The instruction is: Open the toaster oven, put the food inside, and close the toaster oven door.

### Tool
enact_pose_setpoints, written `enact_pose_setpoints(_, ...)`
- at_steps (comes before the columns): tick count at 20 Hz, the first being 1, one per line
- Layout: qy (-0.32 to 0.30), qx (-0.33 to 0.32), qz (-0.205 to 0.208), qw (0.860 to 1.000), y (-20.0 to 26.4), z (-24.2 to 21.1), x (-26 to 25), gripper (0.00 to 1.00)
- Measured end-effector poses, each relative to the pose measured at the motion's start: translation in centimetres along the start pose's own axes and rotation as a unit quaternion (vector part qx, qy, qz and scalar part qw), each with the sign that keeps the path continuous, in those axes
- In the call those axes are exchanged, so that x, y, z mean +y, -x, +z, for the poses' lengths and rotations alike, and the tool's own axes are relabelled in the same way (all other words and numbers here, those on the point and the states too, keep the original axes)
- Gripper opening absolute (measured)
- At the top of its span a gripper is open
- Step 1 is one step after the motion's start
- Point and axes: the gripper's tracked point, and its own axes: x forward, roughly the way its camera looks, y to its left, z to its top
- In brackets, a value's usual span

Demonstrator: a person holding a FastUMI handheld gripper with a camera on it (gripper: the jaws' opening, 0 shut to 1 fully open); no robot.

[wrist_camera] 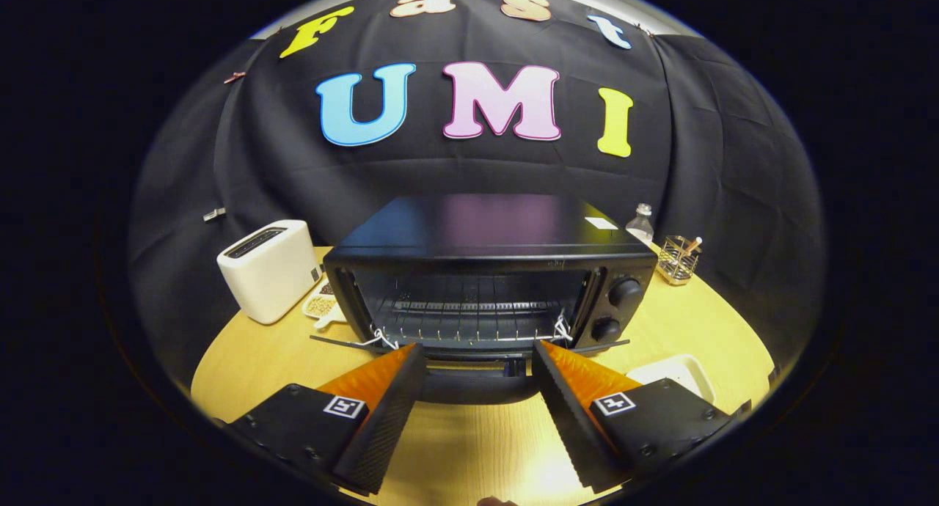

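On the round yellow wooden surface (469, 447), the black toaster oven (488, 271) stands open, door (477, 383) lowered for loading; the tool (477, 359) hovers released, empty, before it.

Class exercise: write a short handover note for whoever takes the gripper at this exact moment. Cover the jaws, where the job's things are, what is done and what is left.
Gripper: jaws open, empty, just in front of the toaster oven.
Oven door: already folded down, between the jaws. The wire rack looks bare.
White dish: on the table, beside the right jaw; I cannot tell what it holds.
Done: door opened.
Left: pick up the food, put it on the rack, shut the door.
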Motion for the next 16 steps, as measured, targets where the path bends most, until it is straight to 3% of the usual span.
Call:
enact_pose_setpoints(4,0.003,0.033,0.002,0.999,1.2,-3.8,-0.1,0.97)
enact_pose_setpoints(9,0.007,0.127,0.023,0.992,1.5,-10.7,0.1,0.99)
enact_pose_setpoints(16,0.047,0.124,0.067,0.989,5.9,-10.2,-1.8,0.98)
